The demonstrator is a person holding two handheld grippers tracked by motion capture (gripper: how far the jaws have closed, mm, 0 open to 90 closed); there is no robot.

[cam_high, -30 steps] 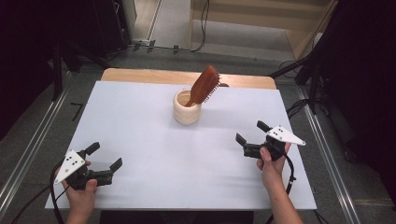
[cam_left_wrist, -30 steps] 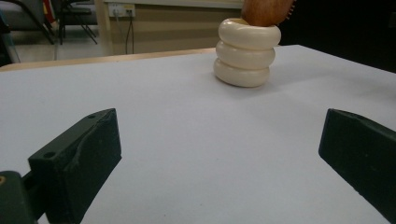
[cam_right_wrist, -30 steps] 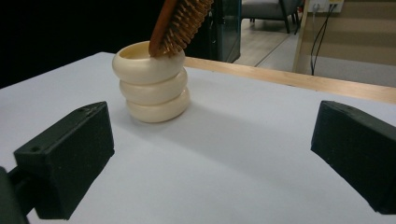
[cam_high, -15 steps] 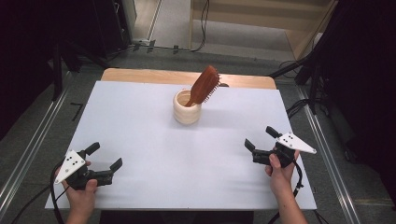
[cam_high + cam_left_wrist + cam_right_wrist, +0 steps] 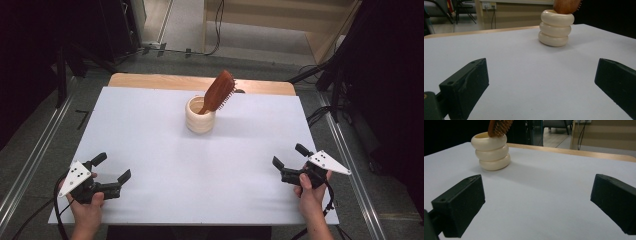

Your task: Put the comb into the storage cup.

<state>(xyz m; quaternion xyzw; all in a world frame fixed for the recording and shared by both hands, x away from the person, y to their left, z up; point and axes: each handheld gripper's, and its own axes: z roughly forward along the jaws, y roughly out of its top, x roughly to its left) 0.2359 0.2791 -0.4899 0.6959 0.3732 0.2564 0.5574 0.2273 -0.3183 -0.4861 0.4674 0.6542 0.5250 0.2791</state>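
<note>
We saw a cream holder (image 5: 200, 116) standing toward the far middle of the white table (image 5: 150, 140), its wall shaped like three smooth, rounded rings stacked one on another. In it stood a wooden hairbrush (image 5: 219, 92), handle down, its oval reddish-brown head leaning out to the right above the rim, bristles facing right. We held the left gripper (image 5: 111, 170) low at the near left corner and the right gripper (image 5: 290, 155) at the near right edge. Both had their black, blocky jaws spread wide with nothing between them. The holder and brush stood well apart from both, ahead of each gripper's jaws.
</note>
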